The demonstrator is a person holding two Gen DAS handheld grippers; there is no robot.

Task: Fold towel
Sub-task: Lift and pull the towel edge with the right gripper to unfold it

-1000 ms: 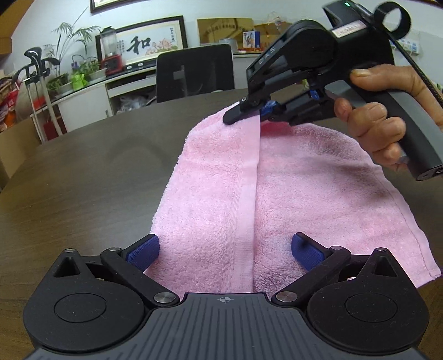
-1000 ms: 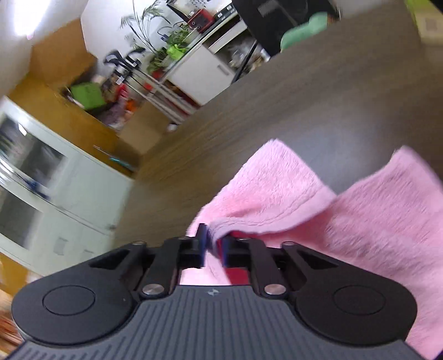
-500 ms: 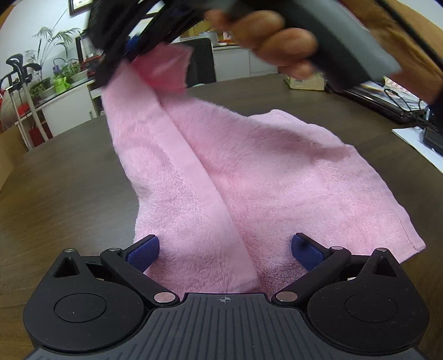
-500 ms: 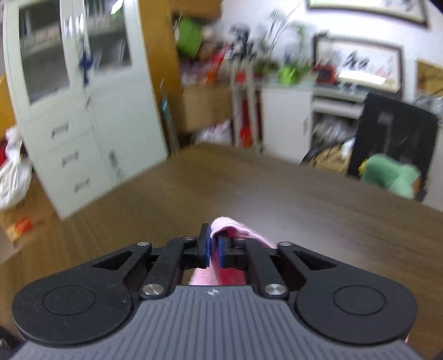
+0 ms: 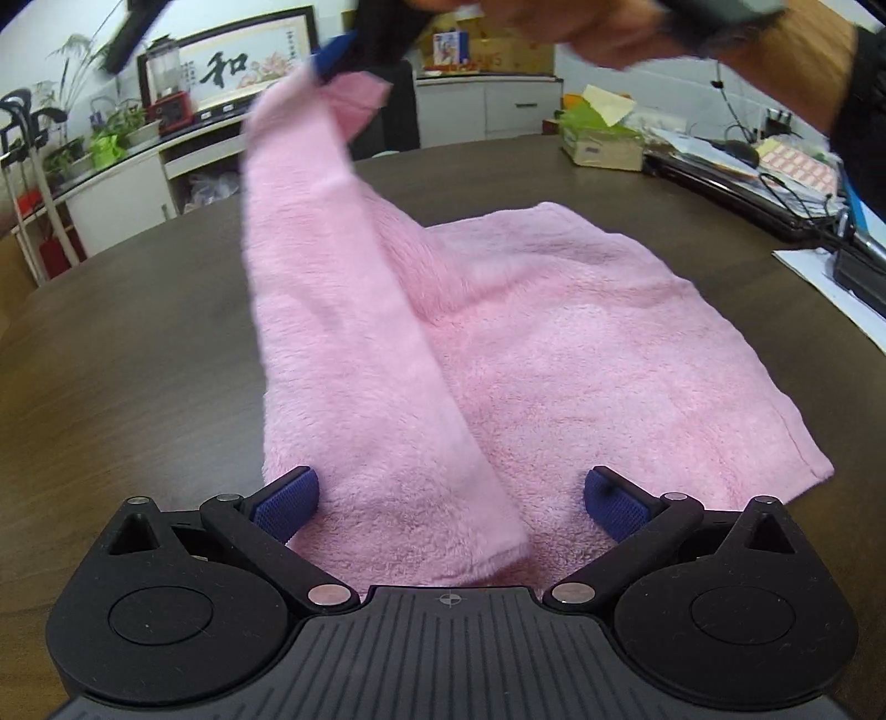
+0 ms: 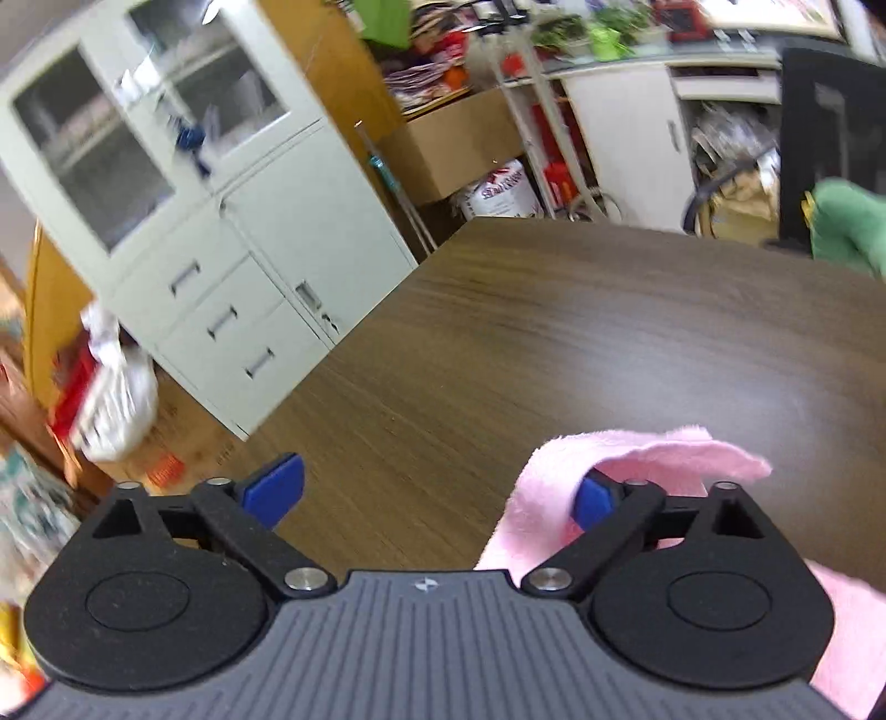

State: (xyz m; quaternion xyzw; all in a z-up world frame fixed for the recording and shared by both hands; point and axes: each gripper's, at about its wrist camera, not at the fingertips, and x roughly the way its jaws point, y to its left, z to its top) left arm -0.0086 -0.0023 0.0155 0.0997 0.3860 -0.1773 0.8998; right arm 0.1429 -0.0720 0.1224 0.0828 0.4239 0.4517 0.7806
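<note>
A pink towel [image 5: 554, 343] lies spread on the dark wooden table [image 5: 138, 332]. Its left strip rises steeply to a raised corner [image 5: 343, 99] at the top of the left wrist view. There a blue pad [image 5: 332, 55] of my right gripper touches it. In the right wrist view my right gripper [image 6: 433, 493] has its jaws opening wide. The towel corner [image 6: 653, 448] hangs draped over the right finger and nothing pinches it. My left gripper [image 5: 449, 504] stands open low over the near edge, with towel lying between its fingers.
A person's hand [image 5: 609, 33] holds the right gripper above the towel. A black chair [image 5: 404, 111] stands behind the table. A cardboard box [image 5: 603, 147], a laptop and cables [image 5: 747, 183] sit at the right. A white cabinet [image 6: 221, 249] stands beyond the table's left edge.
The right gripper, shut on the towel's far corner, lifted it up and to the left, then opened its jaws. The left gripper stayed open at the near edge.
</note>
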